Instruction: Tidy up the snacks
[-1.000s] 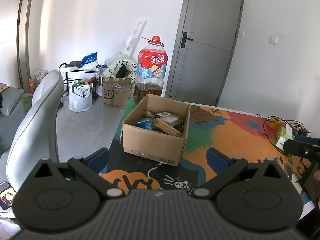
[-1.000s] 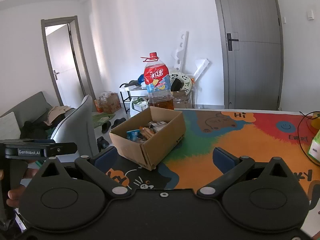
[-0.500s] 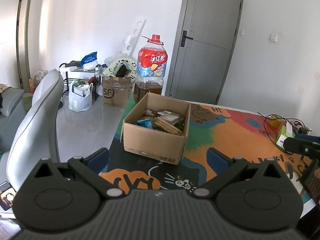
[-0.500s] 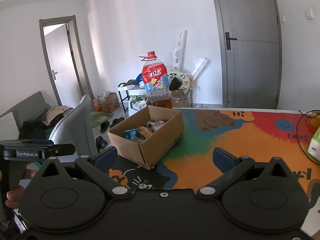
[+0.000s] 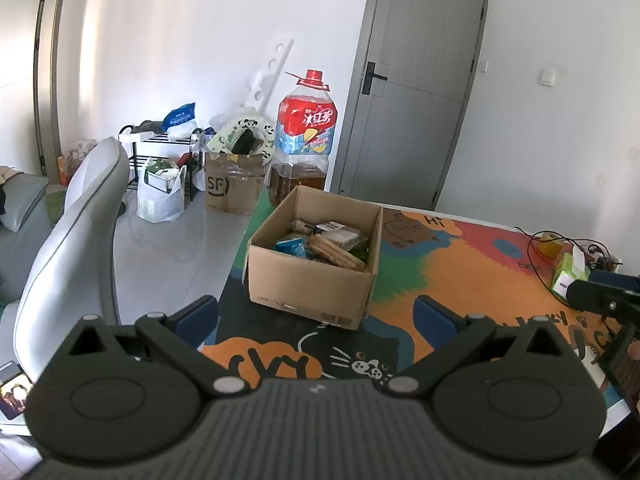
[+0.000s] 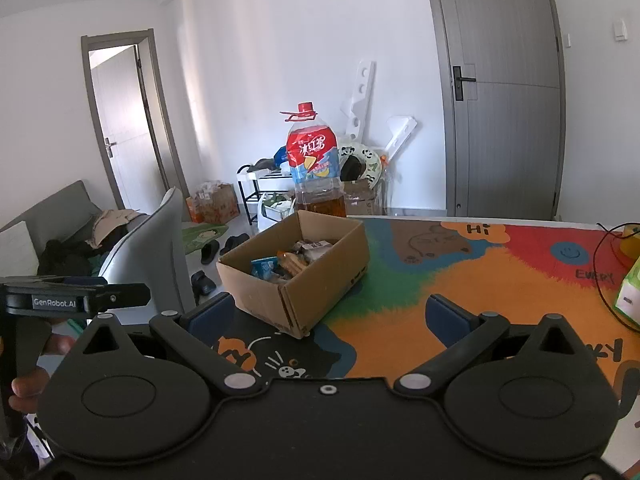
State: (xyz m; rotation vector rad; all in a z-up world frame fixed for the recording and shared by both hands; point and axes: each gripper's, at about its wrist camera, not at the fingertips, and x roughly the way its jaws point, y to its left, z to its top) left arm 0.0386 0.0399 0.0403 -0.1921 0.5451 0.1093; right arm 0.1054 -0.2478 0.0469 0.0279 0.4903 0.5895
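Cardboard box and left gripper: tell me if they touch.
Apart. The left wrist view shows bare mat between the open left gripper and the cardboard box.

The near wall of the cardboard box (image 5: 308, 288) hides the lower part of the snack packets (image 5: 324, 240) inside, and their print is too small to read. Behind the box, the base of the big bottle (image 5: 304, 148) is covered. In the right wrist view the green tissue pack (image 6: 630, 292) is cut by the right edge, and the hand (image 6: 28, 384) holding the left tool (image 6: 72, 300) is mostly off the left edge. The counter (image 6: 460, 272) runs out of view on the right, its near edge masked by the tool bodies.
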